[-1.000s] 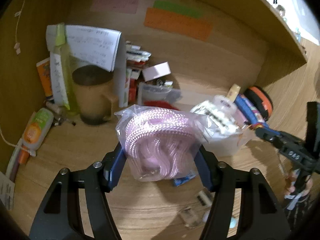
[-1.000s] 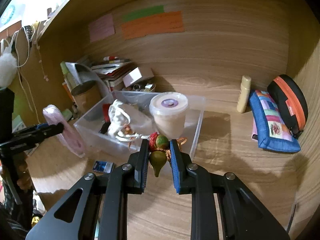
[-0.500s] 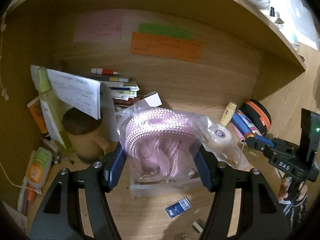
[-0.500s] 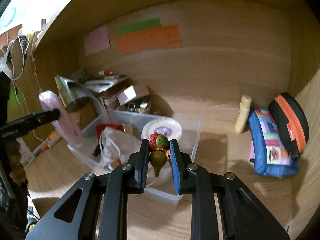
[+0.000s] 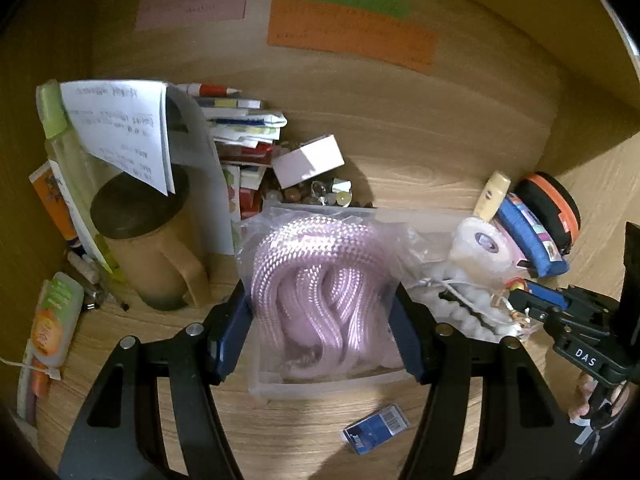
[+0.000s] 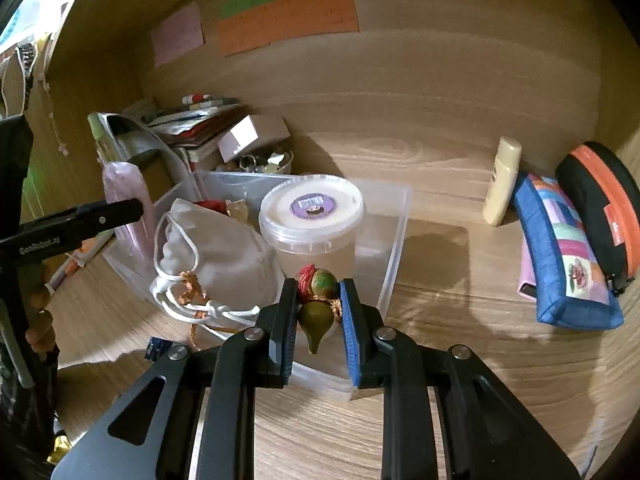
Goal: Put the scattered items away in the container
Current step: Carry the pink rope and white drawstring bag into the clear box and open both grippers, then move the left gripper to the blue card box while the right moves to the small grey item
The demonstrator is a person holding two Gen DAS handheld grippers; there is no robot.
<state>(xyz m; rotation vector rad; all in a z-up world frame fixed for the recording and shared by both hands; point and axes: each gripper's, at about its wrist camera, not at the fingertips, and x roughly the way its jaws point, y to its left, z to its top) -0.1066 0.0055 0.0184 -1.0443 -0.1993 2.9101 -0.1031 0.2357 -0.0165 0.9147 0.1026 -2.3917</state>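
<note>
My left gripper is shut on a clear bag of pink braided rope and holds it over the left end of the clear plastic container. In the right wrist view the bag hangs at the container's left wall. My right gripper is shut on a small gourd charm with red and green beads, just above the container's near right part. Inside the container are a white drawstring pouch and a lidded tub.
A small blue card lies on the desk in front of the container. A brown mug, papers, tubes and a white box crowd the back left. A cream bottle, a blue pouch and a black-orange case sit at the right.
Both grippers moved closer to the container and lower. The rope bag now hangs over the container's left end, and the gourd charm over its near right side.
</note>
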